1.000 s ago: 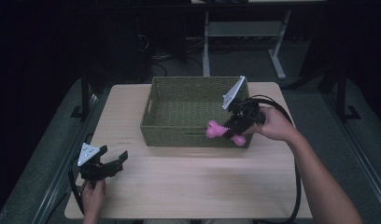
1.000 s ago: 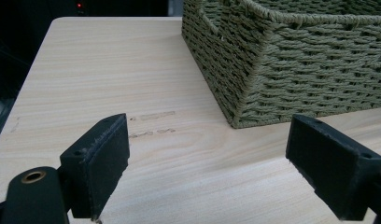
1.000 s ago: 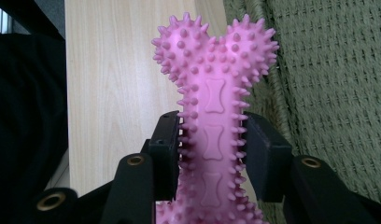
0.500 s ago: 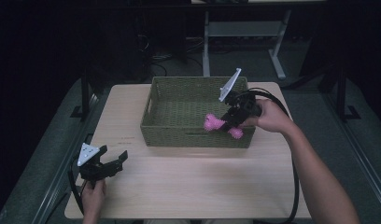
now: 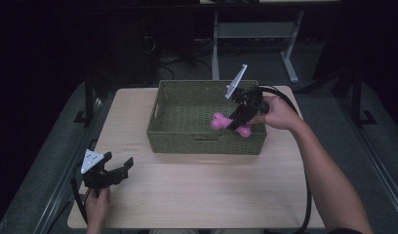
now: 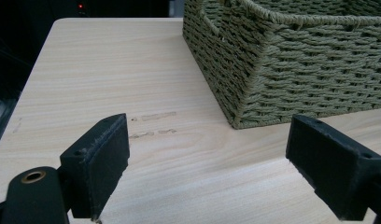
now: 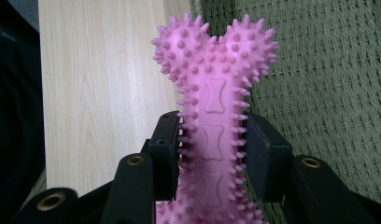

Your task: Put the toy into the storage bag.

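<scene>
A pink spiky bone-shaped toy (image 5: 219, 121) (image 7: 212, 93) hangs over the front right part of the green woven basket (image 5: 169, 137). My right gripper (image 5: 231, 123) (image 7: 212, 149) is shut on the toy's shaft, one knobbed end sticking out past the pads. At the table's front left corner my left gripper (image 5: 120, 168) rests low, open, with nothing between its fingers (image 6: 97, 165). In the left gripper view the basket's near corner (image 6: 291, 79) stands ahead and to the right.
The light wooden table (image 5: 211, 195) has bare room in front of the basket. A cable (image 5: 308, 195) trails from the right gripper along the right edge. Dark floor and a white desk frame (image 5: 255, 31) lie beyond the table.
The right gripper has carried the pink toy up and inward from the basket's front right rim to over its inside. The left gripper has stayed put.
</scene>
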Action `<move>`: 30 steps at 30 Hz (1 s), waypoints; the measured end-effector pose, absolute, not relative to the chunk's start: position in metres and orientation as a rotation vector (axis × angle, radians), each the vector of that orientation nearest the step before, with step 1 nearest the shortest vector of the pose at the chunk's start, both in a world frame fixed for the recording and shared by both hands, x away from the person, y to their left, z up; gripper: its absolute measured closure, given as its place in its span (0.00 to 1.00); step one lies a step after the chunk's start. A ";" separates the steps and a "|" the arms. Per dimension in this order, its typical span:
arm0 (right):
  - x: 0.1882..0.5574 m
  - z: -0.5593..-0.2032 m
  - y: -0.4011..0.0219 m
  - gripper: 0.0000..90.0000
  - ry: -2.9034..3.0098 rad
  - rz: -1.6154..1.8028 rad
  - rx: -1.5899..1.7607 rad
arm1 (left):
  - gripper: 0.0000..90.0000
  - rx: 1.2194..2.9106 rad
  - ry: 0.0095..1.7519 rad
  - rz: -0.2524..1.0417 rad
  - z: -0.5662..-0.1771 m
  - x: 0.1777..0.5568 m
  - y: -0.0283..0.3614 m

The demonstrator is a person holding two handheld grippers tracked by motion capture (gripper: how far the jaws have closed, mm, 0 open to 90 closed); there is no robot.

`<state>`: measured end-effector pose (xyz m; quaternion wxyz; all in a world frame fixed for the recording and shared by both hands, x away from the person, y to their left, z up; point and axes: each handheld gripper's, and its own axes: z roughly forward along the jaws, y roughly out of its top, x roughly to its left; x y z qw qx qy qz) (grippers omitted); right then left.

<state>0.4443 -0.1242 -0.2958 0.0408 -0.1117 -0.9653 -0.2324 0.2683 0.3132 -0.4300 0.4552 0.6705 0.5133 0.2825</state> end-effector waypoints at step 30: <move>0.488 -0.316 -0.122 0.65 -2.930 -0.657 -0.441 | 0.14 1.652 1.270 0.696 -0.430 0.267 0.316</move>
